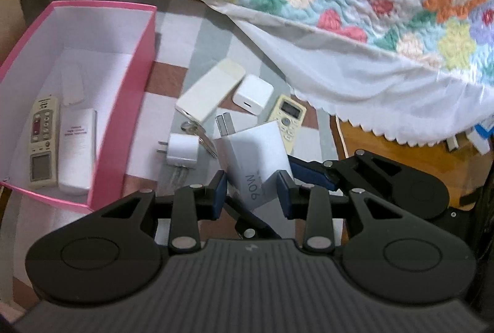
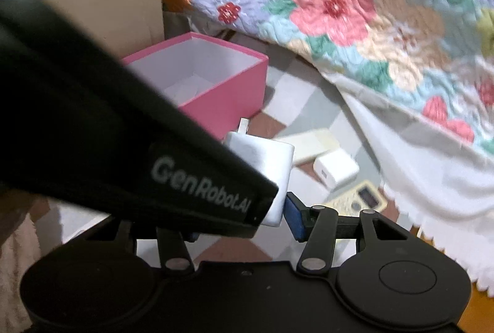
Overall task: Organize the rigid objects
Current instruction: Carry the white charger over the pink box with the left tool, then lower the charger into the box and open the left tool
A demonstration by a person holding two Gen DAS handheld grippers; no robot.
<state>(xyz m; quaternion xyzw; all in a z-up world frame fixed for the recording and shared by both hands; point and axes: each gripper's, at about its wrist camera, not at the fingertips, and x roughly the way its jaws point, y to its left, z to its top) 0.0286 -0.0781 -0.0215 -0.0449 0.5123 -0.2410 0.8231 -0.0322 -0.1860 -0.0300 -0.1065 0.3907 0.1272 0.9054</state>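
Both grippers clamp one charger above the floor

Your left gripper (image 1: 251, 189) and right gripper (image 2: 240, 220) both pinch the large white block charger (image 1: 253, 160), near the pink cardboard box (image 1: 123, 129); uneven pulling can twist it free onto the small white plug (image 1: 182, 151).

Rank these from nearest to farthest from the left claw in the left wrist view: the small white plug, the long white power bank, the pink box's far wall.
1. Small white plug, on the cloth just ahead-left of the left claw.
2. Long white power bank, farther up the cloth.
3. Pink box far wall, top left, farthest.
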